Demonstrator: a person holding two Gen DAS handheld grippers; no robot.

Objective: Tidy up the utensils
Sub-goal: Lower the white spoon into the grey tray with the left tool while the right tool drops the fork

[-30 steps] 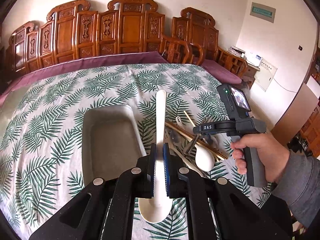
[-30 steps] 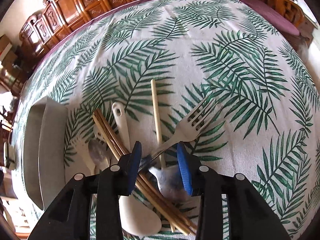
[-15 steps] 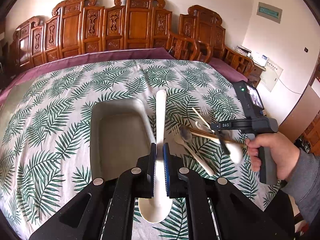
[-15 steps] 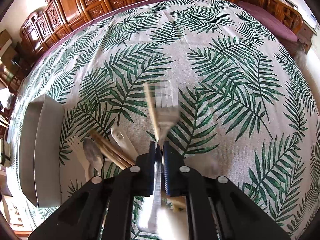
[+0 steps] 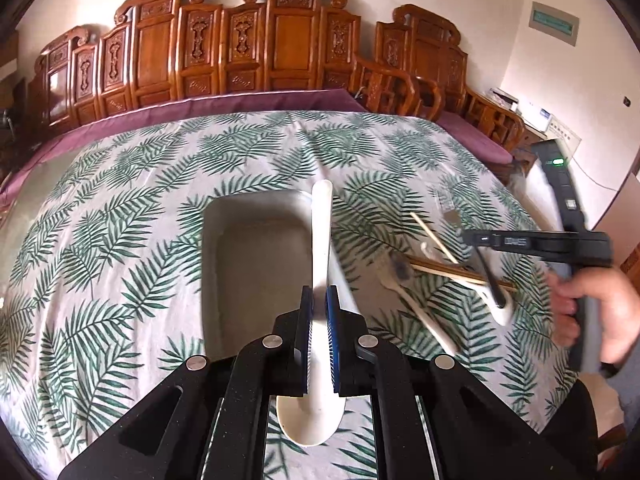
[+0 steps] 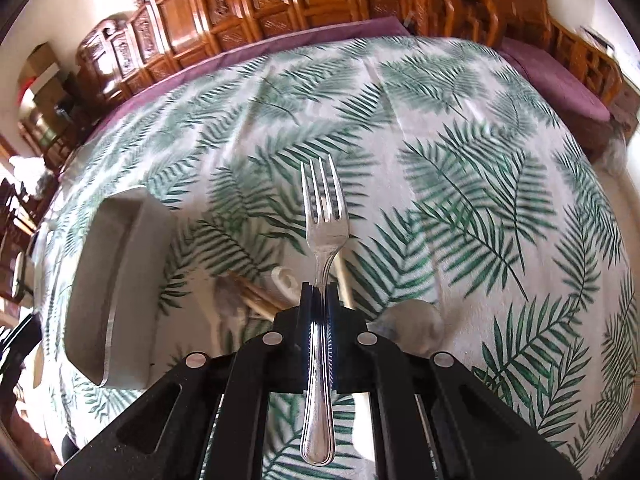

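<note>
My left gripper (image 5: 319, 296) is shut on a white plastic spoon (image 5: 322, 236), handle pointing forward, held over the right edge of the grey tray (image 5: 248, 264). My right gripper (image 6: 319, 292) is shut on a metal fork (image 6: 323, 216), tines forward, lifted above the leaf-print tablecloth. In the left wrist view my right gripper (image 5: 494, 280) hangs over the utensil pile to the tray's right. The pile holds wooden chopsticks (image 5: 448, 270), a white spoon (image 5: 424, 318) and a metal spoon (image 5: 400, 268). The tray (image 6: 120, 280) shows at left in the right wrist view.
The table has a leaf-print cloth (image 5: 120, 208) over a purple one. Carved wooden chairs (image 5: 280, 48) line its far side. Chopsticks (image 6: 256, 296) and spoons lie just below my right gripper.
My right gripper shut on the fork and lifted it off the pile, tines now pointing forward. My left gripper with the white spoon moved right, nearer the tray.
</note>
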